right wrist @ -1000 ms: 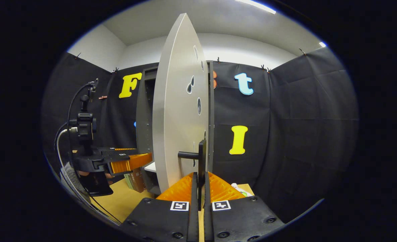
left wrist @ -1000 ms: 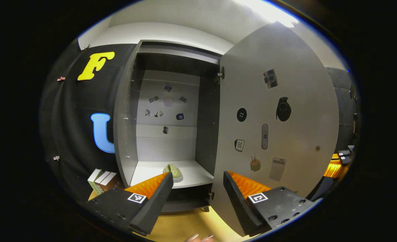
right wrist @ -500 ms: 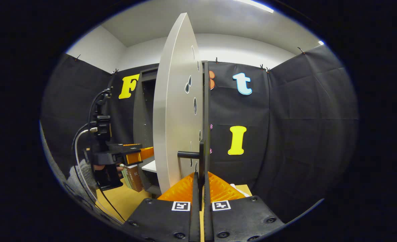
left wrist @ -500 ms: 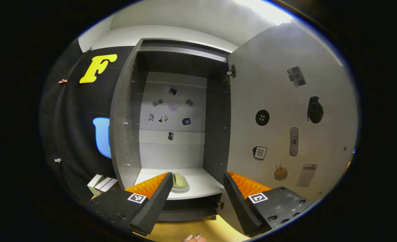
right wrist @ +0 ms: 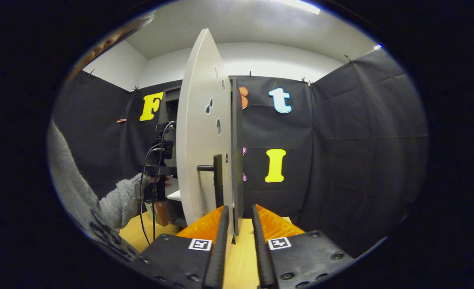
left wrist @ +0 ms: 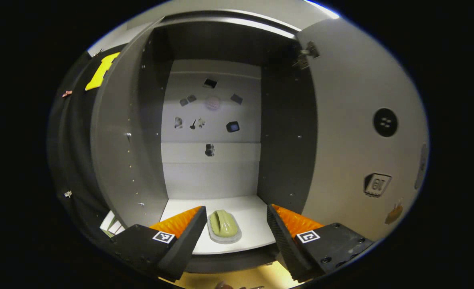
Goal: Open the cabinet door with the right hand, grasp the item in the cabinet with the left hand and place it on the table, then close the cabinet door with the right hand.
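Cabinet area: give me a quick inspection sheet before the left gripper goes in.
Surface: wooden table, bare in front of the cabinet.
Job's things: cabinet door swung open; green item on a pale pad on the cabinet shelf.
Clutter: boxes beside the cabinet base.
Grippers: left gripper open, at the shelf's front edge, item between its fingers, untouched; right gripper open, door edge between its fingers.
Cables: black cable hanging from the left gripper.
Surroundings: stickers on the cabinet's back panel; grey sleeve.

The left gripper view looks straight into the open cabinet (left wrist: 211,160) from near, its shelf (left wrist: 257,224) just beyond the fingers (left wrist: 183,241). The right gripper view faces the door (right wrist: 199,136) edge-on, close ahead of its fingers (right wrist: 217,245). Both views share the door and cabinet.
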